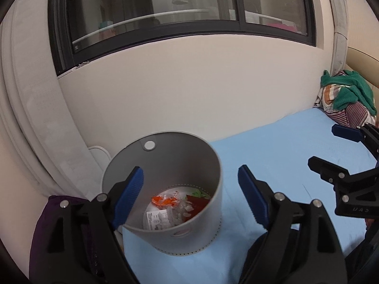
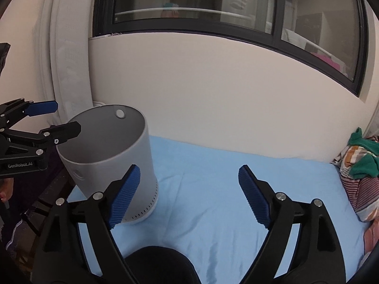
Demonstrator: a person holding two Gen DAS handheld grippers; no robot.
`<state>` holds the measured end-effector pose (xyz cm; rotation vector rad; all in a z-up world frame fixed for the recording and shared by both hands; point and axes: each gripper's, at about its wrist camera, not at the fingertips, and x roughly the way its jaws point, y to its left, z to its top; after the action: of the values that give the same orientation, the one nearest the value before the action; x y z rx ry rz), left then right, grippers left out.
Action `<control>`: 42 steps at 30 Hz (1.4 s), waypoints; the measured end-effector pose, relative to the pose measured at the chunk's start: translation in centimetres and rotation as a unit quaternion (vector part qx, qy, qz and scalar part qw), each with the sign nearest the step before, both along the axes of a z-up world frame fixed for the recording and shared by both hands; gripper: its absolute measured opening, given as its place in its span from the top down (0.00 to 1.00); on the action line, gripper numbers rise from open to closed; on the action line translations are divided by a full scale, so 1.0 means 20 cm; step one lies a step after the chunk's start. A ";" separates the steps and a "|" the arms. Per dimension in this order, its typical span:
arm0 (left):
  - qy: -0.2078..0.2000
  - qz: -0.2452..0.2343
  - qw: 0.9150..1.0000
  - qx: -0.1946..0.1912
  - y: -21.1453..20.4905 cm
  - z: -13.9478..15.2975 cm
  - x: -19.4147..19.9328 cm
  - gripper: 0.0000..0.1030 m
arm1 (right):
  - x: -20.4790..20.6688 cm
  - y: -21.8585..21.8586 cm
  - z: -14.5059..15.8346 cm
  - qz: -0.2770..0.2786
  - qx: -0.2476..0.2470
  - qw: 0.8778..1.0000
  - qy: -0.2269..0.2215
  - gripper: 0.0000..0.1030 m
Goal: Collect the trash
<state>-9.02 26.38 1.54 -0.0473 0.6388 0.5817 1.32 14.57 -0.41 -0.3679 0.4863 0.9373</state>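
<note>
A grey round bin (image 1: 189, 234) stands on the light blue bed sheet (image 1: 284, 161) by the wall. Inside it lie an orange wrapper (image 1: 163, 201), clear crumpled plastic (image 1: 182, 209), a white label (image 1: 156, 220) and a red piece (image 1: 197, 203). My left gripper (image 1: 190, 179) is open and empty, held above the bin's mouth. My right gripper (image 2: 189, 177) is open and empty, over the sheet to the right of the bin (image 2: 132, 165). Each gripper shows in the other's view: the right one (image 1: 336, 151), the left one (image 2: 59, 118).
A pile of green and striped clothes (image 1: 345, 97) lies at the far right of the bed, also in the right wrist view (image 2: 360, 165). A cream wall (image 1: 189, 90) with a dark-framed window (image 1: 165, 11) is behind. A purple cloth (image 1: 47, 232) lies left of the bin.
</note>
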 end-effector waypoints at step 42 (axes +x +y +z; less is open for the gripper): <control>0.021 -0.308 0.951 -0.024 -1.36 -0.09 0.77 0.17 | 0.25 -1.78 -0.17 -0.452 0.036 0.888 0.075 0.17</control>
<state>6.41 -0.81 -0.26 0.1168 0.6669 -0.0388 6.41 -20.97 -3.85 0.0257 0.6759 0.0677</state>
